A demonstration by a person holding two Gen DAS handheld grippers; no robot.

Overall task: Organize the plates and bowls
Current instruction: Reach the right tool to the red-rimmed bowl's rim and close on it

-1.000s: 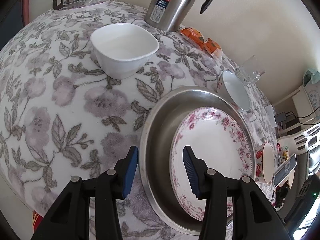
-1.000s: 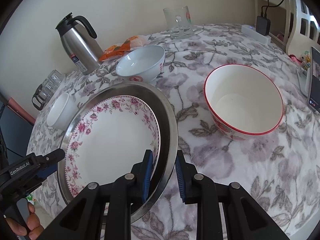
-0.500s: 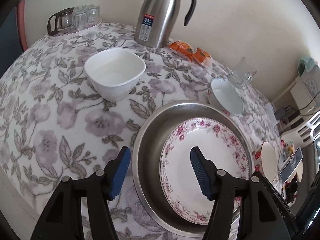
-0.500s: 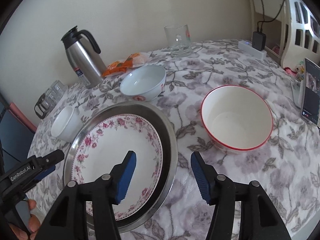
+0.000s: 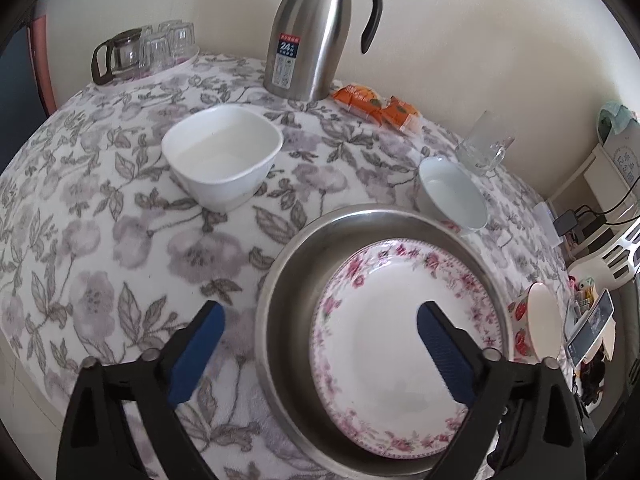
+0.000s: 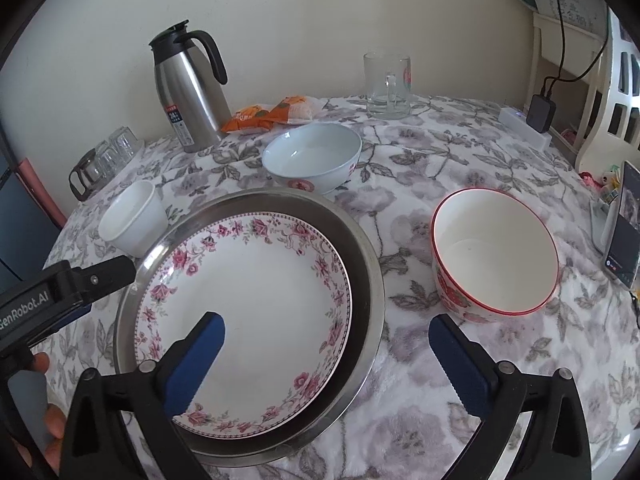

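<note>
A floral-rimmed plate [image 6: 248, 312] lies inside a large steel pan [image 6: 370, 276] on the flowered tablecloth; both also show in the left wrist view, the plate [image 5: 404, 320] and the pan [image 5: 288, 312]. A white square bowl [image 5: 222, 156] stands at the left, a pale blue bowl [image 6: 312, 156] behind the pan, and a red-rimmed bowl [image 6: 496, 252] to its right. My left gripper [image 5: 318, 354] is open and empty over the pan's left rim. My right gripper [image 6: 326, 360] is open and empty over the pan's right rim.
A steel thermos jug [image 6: 188, 88], orange snack packets [image 6: 268, 114] and a glass mug [image 6: 388, 86] stand along the wall. Glass cups and a small pot [image 5: 148, 52] sit at the far left corner. A phone [image 6: 622, 240] and a charger [image 6: 540, 114] are at the right edge.
Both grippers have opened wide, let go of the pan's rim and drawn back and up from it. The pan with the plate rests on the table.
</note>
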